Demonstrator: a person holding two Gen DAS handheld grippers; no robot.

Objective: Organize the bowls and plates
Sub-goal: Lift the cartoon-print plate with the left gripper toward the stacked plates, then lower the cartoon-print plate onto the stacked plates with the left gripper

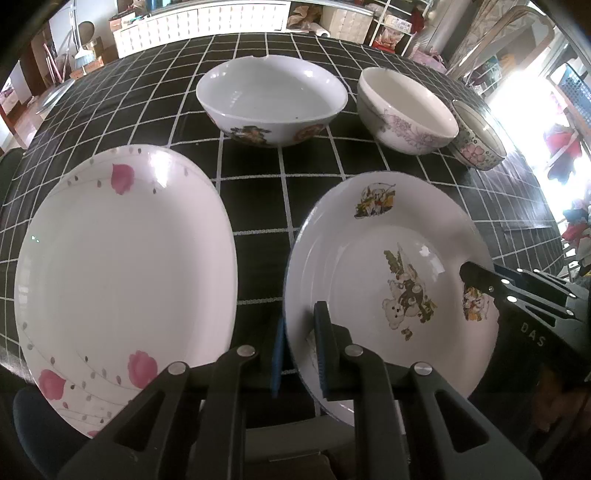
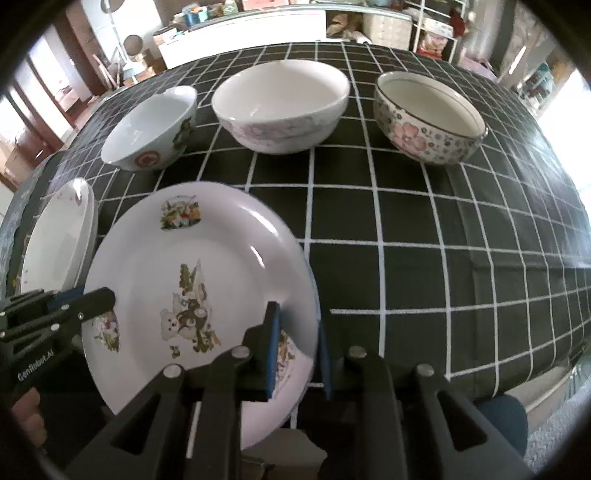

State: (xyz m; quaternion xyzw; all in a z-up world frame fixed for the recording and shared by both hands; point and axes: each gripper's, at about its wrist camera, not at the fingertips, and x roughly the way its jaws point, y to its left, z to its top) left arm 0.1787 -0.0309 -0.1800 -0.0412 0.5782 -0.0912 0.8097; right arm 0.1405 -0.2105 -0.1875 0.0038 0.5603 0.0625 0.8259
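Observation:
A round white bear-print plate [image 1: 391,273] [image 2: 199,280] is held between both grippers. My left gripper [image 1: 301,354] is shut on its left rim, one blue pad on each side. My right gripper [image 2: 297,354] is shut on its right rim; it also shows in the left wrist view [image 1: 480,275]. The left gripper also shows in the right wrist view [image 2: 92,301]. A white rose-print plate [image 1: 122,284] [image 2: 59,243] lies to the left. Three bowls stand behind: a white cartoon bowl [image 1: 271,101] [image 2: 151,129], a pale floral bowl [image 1: 404,110] [image 2: 280,107] and a pink-flower bowl [image 1: 478,136] [image 2: 430,116].
The table has a black cloth with white grid lines [image 2: 424,258]. Its right edge falls off near shelves and clutter [image 1: 554,147]. White cabinets [image 2: 251,26] stand beyond the far edge.

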